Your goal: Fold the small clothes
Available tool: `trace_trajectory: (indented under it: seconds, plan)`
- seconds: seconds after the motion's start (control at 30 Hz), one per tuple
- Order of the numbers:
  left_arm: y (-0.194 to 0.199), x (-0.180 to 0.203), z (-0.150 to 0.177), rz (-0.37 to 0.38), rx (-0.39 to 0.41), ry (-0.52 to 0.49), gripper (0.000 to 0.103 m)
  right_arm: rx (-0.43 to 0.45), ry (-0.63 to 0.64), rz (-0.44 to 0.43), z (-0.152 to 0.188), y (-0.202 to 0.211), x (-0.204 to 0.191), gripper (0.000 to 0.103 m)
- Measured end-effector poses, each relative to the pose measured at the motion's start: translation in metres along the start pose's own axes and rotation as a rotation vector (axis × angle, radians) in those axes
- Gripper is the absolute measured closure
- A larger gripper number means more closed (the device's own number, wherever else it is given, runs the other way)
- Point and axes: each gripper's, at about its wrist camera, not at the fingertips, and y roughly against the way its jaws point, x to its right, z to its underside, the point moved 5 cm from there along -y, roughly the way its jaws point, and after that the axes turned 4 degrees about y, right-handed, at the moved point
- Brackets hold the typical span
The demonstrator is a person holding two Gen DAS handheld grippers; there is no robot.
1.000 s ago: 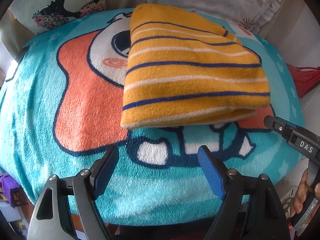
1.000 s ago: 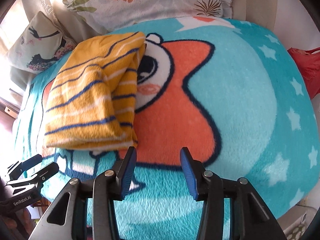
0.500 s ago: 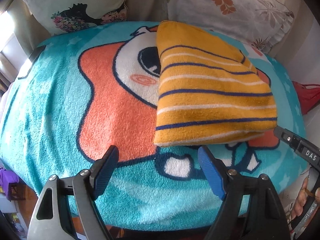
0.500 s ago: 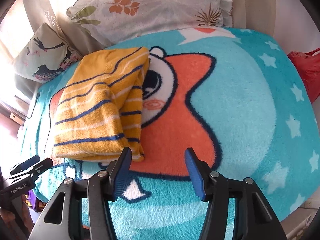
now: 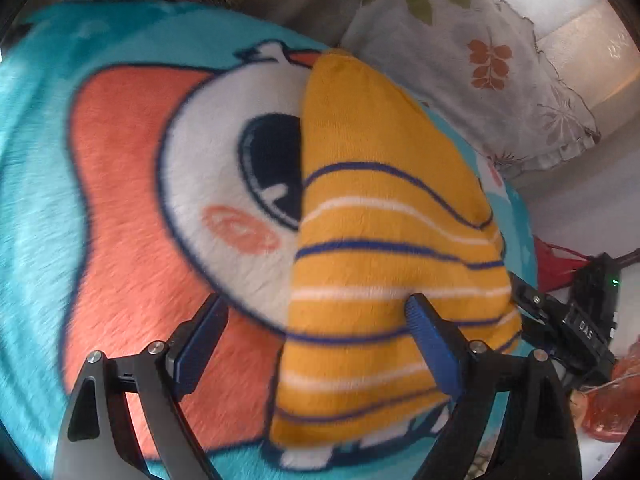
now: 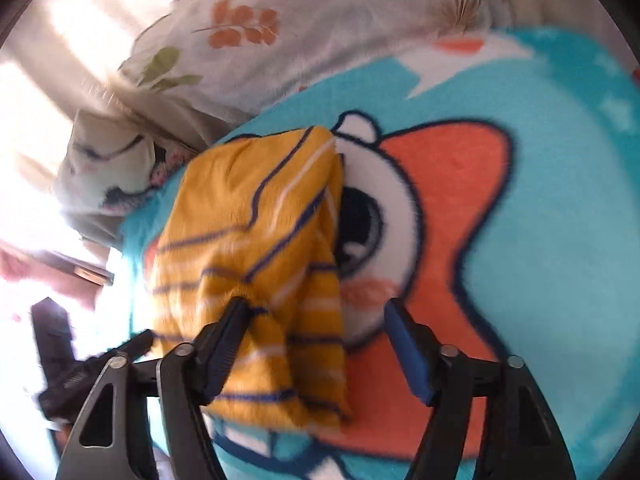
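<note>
A folded yellow garment (image 5: 380, 264) with navy and white stripes lies on a teal cartoon blanket (image 5: 36, 200). My left gripper (image 5: 316, 344) is open and straddles the garment's near left edge, its right finger over the cloth. The other gripper shows at the right edge of the left wrist view (image 5: 568, 328). In the right wrist view the garment (image 6: 256, 248) lies at centre left, and my right gripper (image 6: 314, 344) is open over its near right edge, with its left finger on the cloth. Both views are blurred.
Floral pillows (image 5: 460, 60) line the back of the blanket, also in the right wrist view (image 6: 320, 28). A red item (image 5: 556, 264) lies off the right edge. Bright window light floods the left of the right wrist view (image 6: 36, 160).
Both grippers have moved forward and down over the garment's near end. The garment now fills the space between the fingers in each view. Both stay open.
</note>
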Motion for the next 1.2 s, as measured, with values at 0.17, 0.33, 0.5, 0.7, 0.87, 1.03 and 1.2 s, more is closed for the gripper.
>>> trace_trajectory:
  seconds: [0.17, 0.33, 0.5, 0.7, 0.87, 1.03, 1.2]
  plan:
    - [-0.022, 0.021, -0.014, 0.085, -0.067, -0.038, 0.006, -0.052, -0.141, -0.134, -0.02, -0.037, 0.003, 0.023]
    - [-0.019, 0.048, -0.015, 0.102, -0.063, -0.114, 0.014, -0.079, -0.131, -0.18, -0.025, -0.048, -0.022, 0.052]
    - [0.014, 0.063, -0.04, 0.128, 0.013, -0.15, 0.016, -0.021, 0.008, -0.184, -0.048, -0.032, -0.075, 0.054]
    - [0.029, 0.05, -0.071, 0.031, 0.053, -0.201, 0.016, 0.003, 0.045, -0.179, -0.065, -0.048, -0.095, 0.054]
    - [-0.003, 0.019, -0.061, -0.119, -0.026, -0.204, 0.016, -0.02, -0.054, -0.088, -0.054, -0.072, -0.054, 0.044]
    - [0.003, 0.013, -0.052, -0.114, -0.022, -0.2, 0.016, 0.041, -0.135, -0.074, -0.048, -0.051, -0.026, 0.037]
    - [0.039, 0.021, -0.045, -0.27, 0.149, -0.271, 0.016, 0.081, -0.002, 0.094, -0.035, -0.022, -0.035, 0.037]
